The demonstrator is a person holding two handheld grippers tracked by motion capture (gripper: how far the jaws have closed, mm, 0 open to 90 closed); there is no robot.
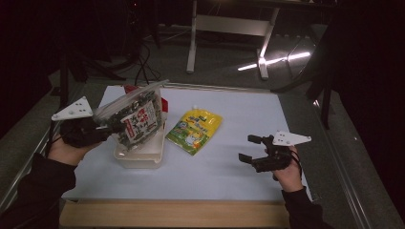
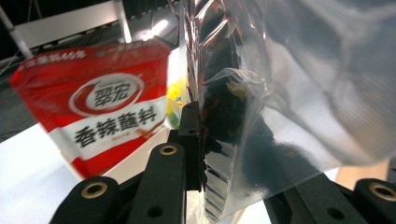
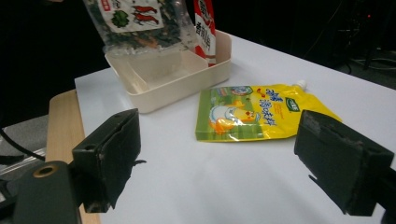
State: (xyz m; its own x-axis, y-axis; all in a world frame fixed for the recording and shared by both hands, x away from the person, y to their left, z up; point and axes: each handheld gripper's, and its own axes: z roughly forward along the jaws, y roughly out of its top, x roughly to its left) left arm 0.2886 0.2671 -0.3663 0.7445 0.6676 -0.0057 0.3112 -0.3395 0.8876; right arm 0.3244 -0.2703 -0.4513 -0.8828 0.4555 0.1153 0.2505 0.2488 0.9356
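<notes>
My left gripper is shut on the edge of a clear bag of dark dried food, which hangs tilted over a cream bin. In the left gripper view the jaws pinch the bag at its crimped seam, gripper. A red packet stands upright in the bin's far end, also red packet. A yellow pouch lies flat to the right of the bin. My right gripper is open and holds nothing, right of the pouch. Its view shows the yellow pouch, the bin and the bag.
A white sheet covers the table, with a wooden strip along the near edge. White table legs and cables stand on the floor beyond the far edge.
</notes>
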